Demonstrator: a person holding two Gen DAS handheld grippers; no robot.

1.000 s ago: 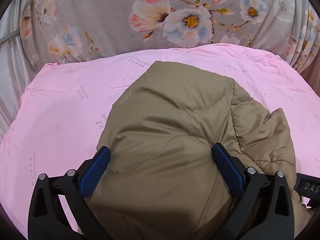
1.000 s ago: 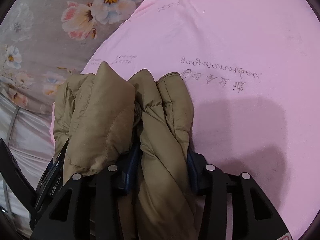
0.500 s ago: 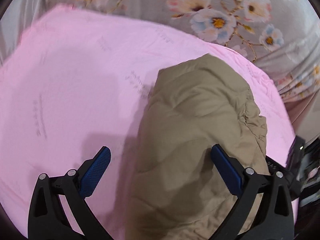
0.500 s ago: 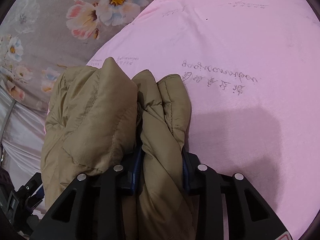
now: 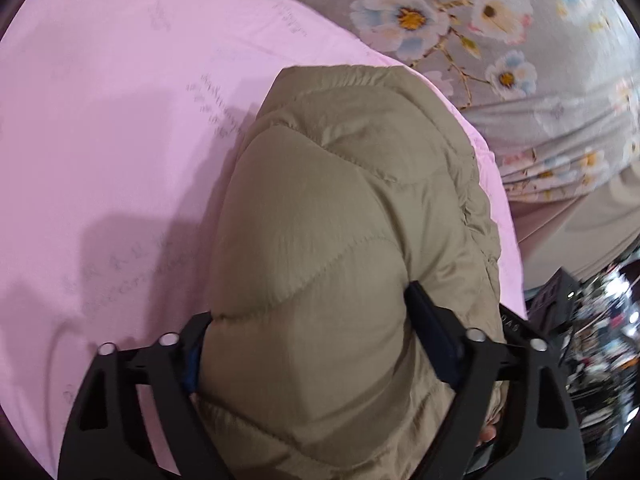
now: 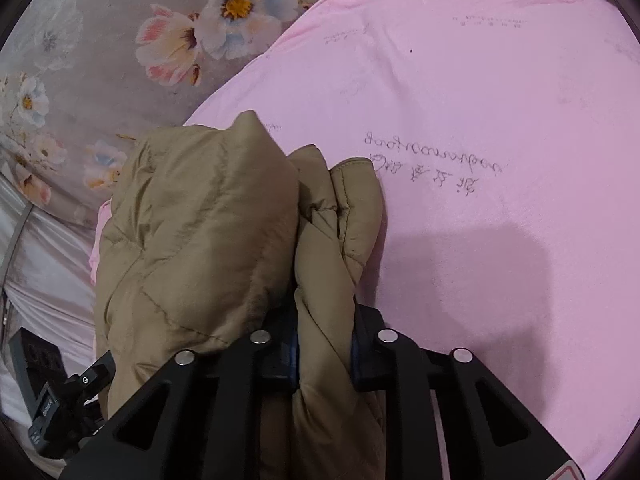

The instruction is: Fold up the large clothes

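Observation:
A bundled olive-brown puffer jacket (image 5: 344, 232) lies on a pink sheet (image 5: 112, 120). My left gripper (image 5: 304, 344) has its blue-padded fingers (image 5: 428, 328) pressed into the jacket's puffy bulk from both sides and is shut on it. In the right wrist view the same jacket (image 6: 208, 232) shows as a bundle with a folded edge (image 6: 336, 216). My right gripper (image 6: 324, 344) is shut on that folded edge. The other gripper's black body (image 6: 56, 404) shows at the lower left of the right wrist view.
The pink sheet (image 6: 500, 120) with faint printed script covers the work surface and stretches right of the jacket. A grey floral bedcover (image 5: 500, 20) lies beyond the sheet's edge, also in the right wrist view (image 6: 120, 48). Dark clutter (image 5: 592, 336) sits past the bed's side.
My left gripper, open a second ago, has swung left along the jacket and closed onto its bulk. My right gripper has kept its hold on the folded edge and shifted slightly.

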